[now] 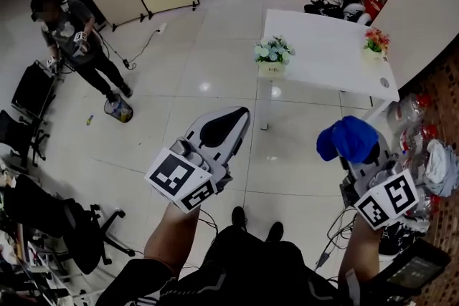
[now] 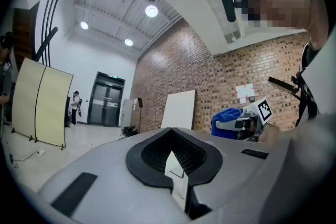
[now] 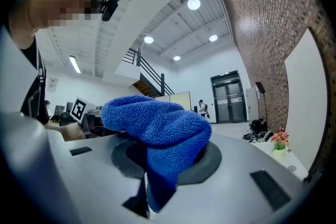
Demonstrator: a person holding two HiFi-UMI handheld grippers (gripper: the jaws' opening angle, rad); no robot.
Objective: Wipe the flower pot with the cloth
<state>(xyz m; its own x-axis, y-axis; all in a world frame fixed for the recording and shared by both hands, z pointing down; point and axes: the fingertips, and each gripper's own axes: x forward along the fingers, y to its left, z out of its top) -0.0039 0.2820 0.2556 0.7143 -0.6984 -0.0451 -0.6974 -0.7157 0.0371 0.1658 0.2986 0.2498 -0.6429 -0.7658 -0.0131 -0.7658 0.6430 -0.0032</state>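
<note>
Left gripper (image 1: pixel 224 127) lower centre, forearm raised, jaws together and empty, right gripper (image 1: pixel 361 163) lower right, clamping bunched blue cloth (image 1: pixel 349 137)

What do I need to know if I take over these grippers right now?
Left gripper: shut, nothing between its jaws.
Right gripper: shut on the blue cloth, which is bunched over the jaws.
Both are held up, well short of the white table ahead.
Two pots stand on it: the white-flower pot at the near left corner and the red-flower pot toward the right side.
Done: the cloth is in the gripper.
Left: go to the table and wipe the pot. The cloth touches neither yet, and I cannot tell which pot is meant.
</note>
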